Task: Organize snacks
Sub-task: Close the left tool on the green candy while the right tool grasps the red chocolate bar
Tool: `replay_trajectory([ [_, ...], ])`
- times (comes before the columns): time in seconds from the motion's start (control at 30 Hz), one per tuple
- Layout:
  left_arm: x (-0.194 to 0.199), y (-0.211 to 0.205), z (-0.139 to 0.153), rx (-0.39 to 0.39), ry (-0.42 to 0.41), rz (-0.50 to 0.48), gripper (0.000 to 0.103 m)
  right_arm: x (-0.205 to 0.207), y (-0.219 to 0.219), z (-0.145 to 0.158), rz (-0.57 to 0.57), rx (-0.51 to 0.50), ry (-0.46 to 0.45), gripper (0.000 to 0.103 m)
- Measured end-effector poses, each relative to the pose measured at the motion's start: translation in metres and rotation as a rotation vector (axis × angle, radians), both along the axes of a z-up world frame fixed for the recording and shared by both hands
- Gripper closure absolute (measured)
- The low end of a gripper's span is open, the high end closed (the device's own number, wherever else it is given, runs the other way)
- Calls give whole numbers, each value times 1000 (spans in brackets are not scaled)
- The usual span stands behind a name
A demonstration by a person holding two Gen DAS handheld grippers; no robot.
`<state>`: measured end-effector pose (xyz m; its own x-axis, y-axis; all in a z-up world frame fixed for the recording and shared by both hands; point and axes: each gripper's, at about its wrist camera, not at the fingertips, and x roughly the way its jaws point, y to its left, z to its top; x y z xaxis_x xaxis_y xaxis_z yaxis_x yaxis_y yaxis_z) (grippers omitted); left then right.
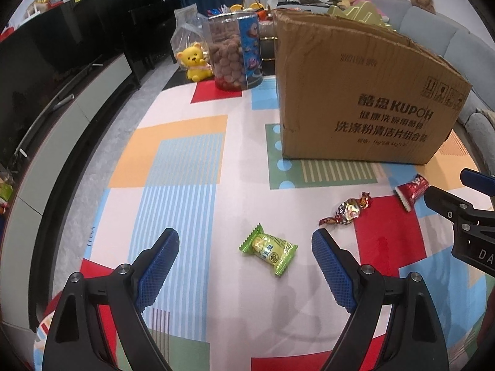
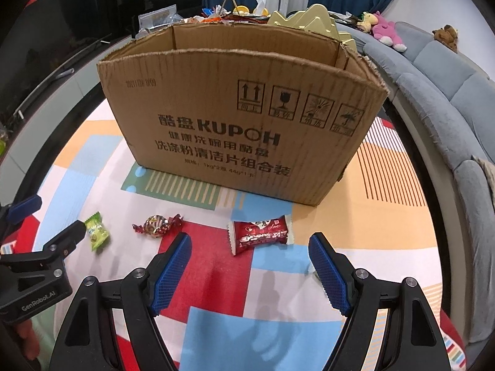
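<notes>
Hanging wide apart and empty, the left gripper (image 1: 246, 249) frames the green snack (image 1: 268, 248). The right gripper (image 2: 249, 252), also wide, frames the red snack (image 2: 260, 232). Only the left view shows the far cookie jar (image 1: 234, 51).

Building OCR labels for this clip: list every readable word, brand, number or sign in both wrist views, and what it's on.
"KUPOH", with Chinese lines under it: brown cardboard box, front.
Four handling pictograms, including up arrows, a glass and an umbrella: box front, upper right.
Stamped date code, upper left of box: too faint to read.
"GenRobot.AI": black left gripper body, seen from the right wrist.
Print on green snack packet and red snack packet: too small to read.
</notes>
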<state>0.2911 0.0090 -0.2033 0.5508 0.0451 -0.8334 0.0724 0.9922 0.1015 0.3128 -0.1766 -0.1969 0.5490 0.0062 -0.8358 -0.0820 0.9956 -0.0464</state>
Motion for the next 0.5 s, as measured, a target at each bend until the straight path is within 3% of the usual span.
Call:
replay_trajectory([
  [0.5, 9, 2, -30, 17, 43, 8, 16, 18, -3, -39, -20, 1, 48, 24],
])
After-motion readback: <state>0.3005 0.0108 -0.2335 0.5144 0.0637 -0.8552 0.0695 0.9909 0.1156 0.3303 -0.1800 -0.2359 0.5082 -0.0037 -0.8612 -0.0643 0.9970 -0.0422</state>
